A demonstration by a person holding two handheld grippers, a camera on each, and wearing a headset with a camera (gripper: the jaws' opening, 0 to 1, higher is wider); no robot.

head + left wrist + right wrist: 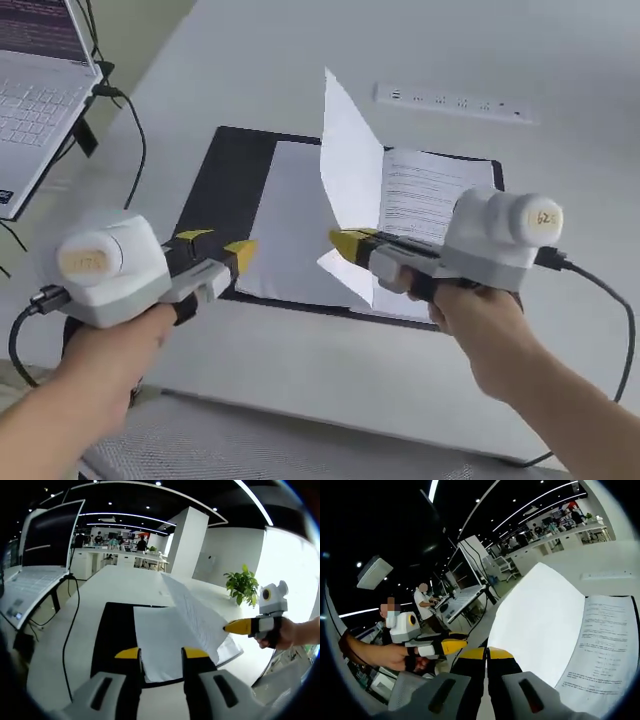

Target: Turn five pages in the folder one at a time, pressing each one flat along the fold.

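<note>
Turning page: your right gripper [350, 243] has its jaws clenched on the lower edge of the lifted page [350, 160], which stands nearly upright over the fold of the folder [215, 190]. Holding it by the edge nearest you leaves the sheet free to swing on its bound side.
Folder: it lies open on the tabletop [300, 370] directly before you, with its black cover showing at the left.
Left gripper [218, 245]: its jaws are released with nothing between them, and it hovers just over the folder's near left edge. I judge it is placed there to press the sheet along the fold once it lands.
Flat sheet [285, 220]: it lies blank side up on the left half, where the lifted page should come to rest.
Printed page [430, 195]: it lies flat and exposed on the right half.
Next move: carry the page leftward in an arc, let go, then smooth it at the fold.
Risk: a thin sheet gripped at one point may buckle or tear if you pull away from the binding.
Surroundings: the laptop [30, 90] at far left and the power strip [455, 102] beyond are both well apart from the folder.
</note>
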